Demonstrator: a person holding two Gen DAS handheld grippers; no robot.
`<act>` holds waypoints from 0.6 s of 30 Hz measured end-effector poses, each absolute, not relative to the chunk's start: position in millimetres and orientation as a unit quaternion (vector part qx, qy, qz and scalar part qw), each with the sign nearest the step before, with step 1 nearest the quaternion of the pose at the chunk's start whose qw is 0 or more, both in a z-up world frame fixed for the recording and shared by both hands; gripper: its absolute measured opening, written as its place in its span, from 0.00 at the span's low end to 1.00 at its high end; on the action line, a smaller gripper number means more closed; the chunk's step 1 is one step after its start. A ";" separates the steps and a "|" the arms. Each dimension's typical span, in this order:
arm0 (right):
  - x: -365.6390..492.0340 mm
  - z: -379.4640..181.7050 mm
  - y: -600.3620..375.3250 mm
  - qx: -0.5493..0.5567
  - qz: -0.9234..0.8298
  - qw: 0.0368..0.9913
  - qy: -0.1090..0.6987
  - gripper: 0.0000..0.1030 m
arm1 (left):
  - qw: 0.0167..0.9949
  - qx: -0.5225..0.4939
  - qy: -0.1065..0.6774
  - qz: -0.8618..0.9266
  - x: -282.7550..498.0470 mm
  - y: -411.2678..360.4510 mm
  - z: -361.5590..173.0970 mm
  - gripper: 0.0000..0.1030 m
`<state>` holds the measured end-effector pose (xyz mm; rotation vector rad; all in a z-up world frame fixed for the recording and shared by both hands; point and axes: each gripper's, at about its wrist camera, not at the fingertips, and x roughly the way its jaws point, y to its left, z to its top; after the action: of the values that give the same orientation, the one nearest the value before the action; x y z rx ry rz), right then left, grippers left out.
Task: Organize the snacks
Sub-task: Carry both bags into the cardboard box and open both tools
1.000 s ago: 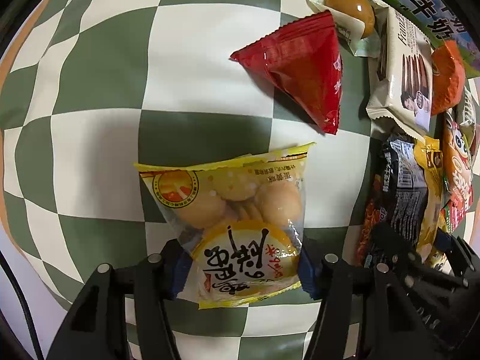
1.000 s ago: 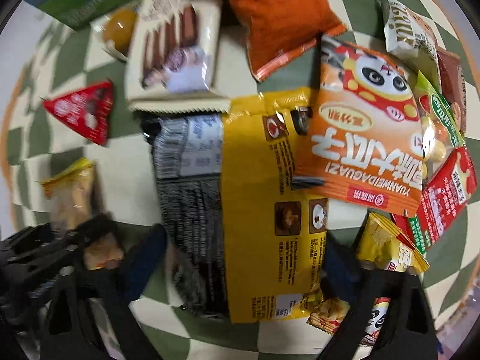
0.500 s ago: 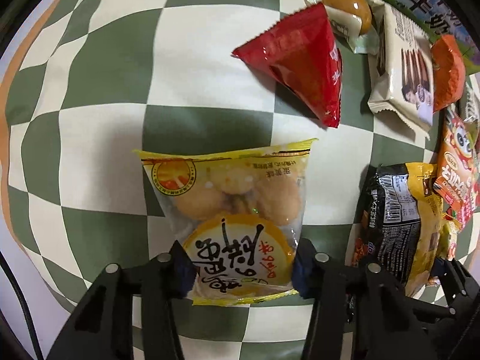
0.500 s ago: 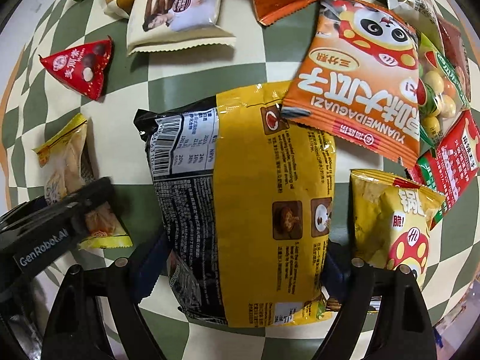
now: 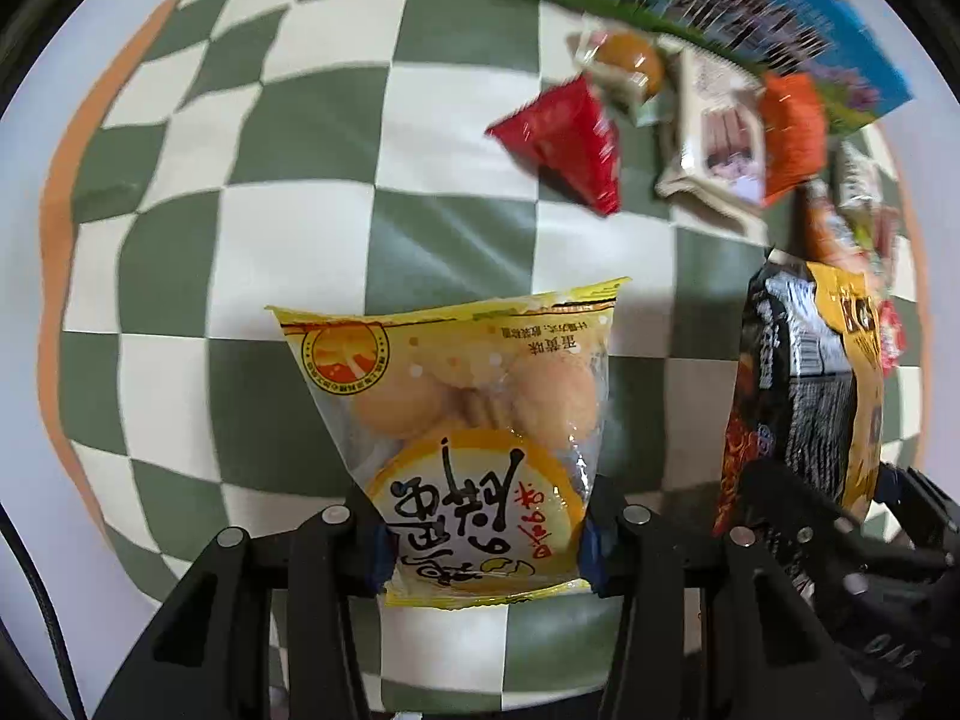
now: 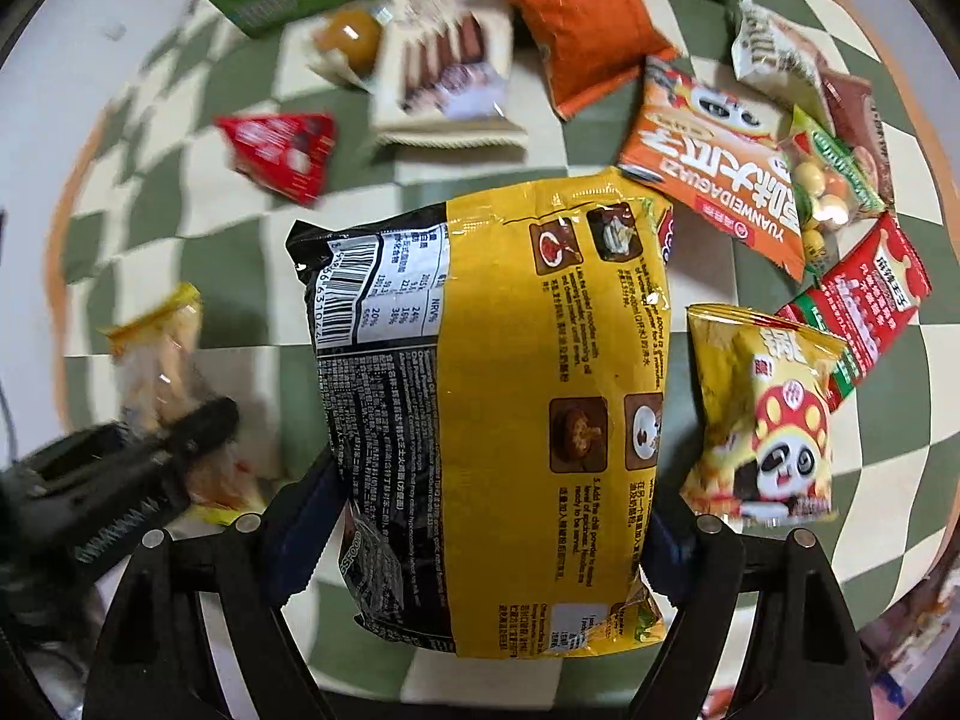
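Left gripper (image 5: 483, 531) clamped on biscuit packet (image 5: 465, 420); right gripper (image 6: 480, 534) clamped on noodle bag (image 6: 498, 408) (seemingly lifted), right of biscuit packet.

Left claw (image 5: 483, 531): both fingers are closed against the sides of a biscuit bag (image 5: 462, 420), one on each flank near its lower end, blue pads pressed into the wrapper. The claw points forward and down over the tabletop (image 5: 240, 252), bag held clear ahead of the fingers.

Right claw (image 6: 480, 540): fingers are spread wide and clamped on the sides of a noodle pack (image 6: 498, 408), gripping its lower half. The claw sits just to the right of the left claw, and each appears at the edge of the other's view.
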<state>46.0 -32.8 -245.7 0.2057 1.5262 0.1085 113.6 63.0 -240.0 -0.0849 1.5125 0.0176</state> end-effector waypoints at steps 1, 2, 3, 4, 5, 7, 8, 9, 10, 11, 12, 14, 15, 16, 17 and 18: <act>46.3 -237.0 -35.4 0.101 0.057 0.720 0.684 0.85 | 0.733 -0.043 0.679 0.005 113.2 62.3 -227.7 0.41; 48.2 -223.4 -42.6 0.106 0.064 0.724 0.678 0.85 | 0.737 -0.049 0.674 0.002 115.3 62.4 -217.9 0.41; 48.1 -207.7 -40.9 0.112 0.070 0.728 0.672 0.85 | 0.742 -0.055 0.668 -0.002 116.9 62.1 -206.5 0.41; 49.0 -196.7 -45.4 0.119 0.078 0.732 0.667 0.85 | 0.748 -0.063 0.661 -0.007 120.0 62.0 -192.3 0.41; 52.5 -186.6 -50.5 0.126 0.085 0.735 0.660 0.85 | 0.753 -0.068 0.654 -0.012 123.7 61.0 -180.7 0.41; 53.3 -147.1 -46.7 0.139 0.095 0.744 0.647 0.85 | 0.763 -0.078 0.641 -0.021 138.5 54.1 -154.1 0.42; 56.9 -130.7 -48.4 0.145 0.099 0.747 0.641 0.85 | 0.767 -0.082 0.635 -0.028 147.1 61.1 -138.9 0.42; 60.1 -111.1 -50.8 0.152 0.102 0.751 0.635 0.85 | 0.771 -0.084 0.631 -0.035 156.6 62.1 -126.7 0.42; 70.5 -98.8 -58.1 0.160 0.105 0.755 0.627 0.85 | 0.774 -0.086 0.626 -0.042 167.4 59.4 -112.7 0.42; 80.9 -86.5 -66.7 0.166 0.109 0.759 0.620 0.85 | 0.779 -0.085 0.619 -0.049 182.6 53.8 -103.5 0.42; 89.7 -74.1 -71.3 0.173 0.111 0.762 0.614 0.85 | 0.782 -0.080 0.616 -0.051 198.8 50.9 -97.2 0.42; 124.3 -56.7 -82.0 0.185 0.116 0.769 0.600 0.85 | 0.785 -0.071 0.612 -0.056 235.7 39.3 -84.2 0.42; 144.4 -47.3 -89.3 0.184 0.116 0.774 0.594 0.85 | 0.785 -0.071 0.612 -0.060 252.8 34.8 -78.4 0.42; 164.3 -42.4 -92.0 0.183 0.115 0.779 0.588 0.85 | 0.785 -0.070 0.613 -0.062 272.9 28.9 -76.8 0.42; 184.0 -37.6 -98.4 0.182 0.113 0.785 0.581 0.85 | 0.783 -0.065 0.616 -0.063 295.9 25.0 -77.8 0.42; 202.0 -34.0 -104.4 0.178 0.111 0.789 0.578 0.85 | 0.779 -0.064 0.620 -0.065 319.9 22.0 -79.4 0.42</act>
<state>202.0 -104.4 -34.0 0.3824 1.2448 0.2397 319.9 22.0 -79.4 -0.1389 1.3399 -0.1398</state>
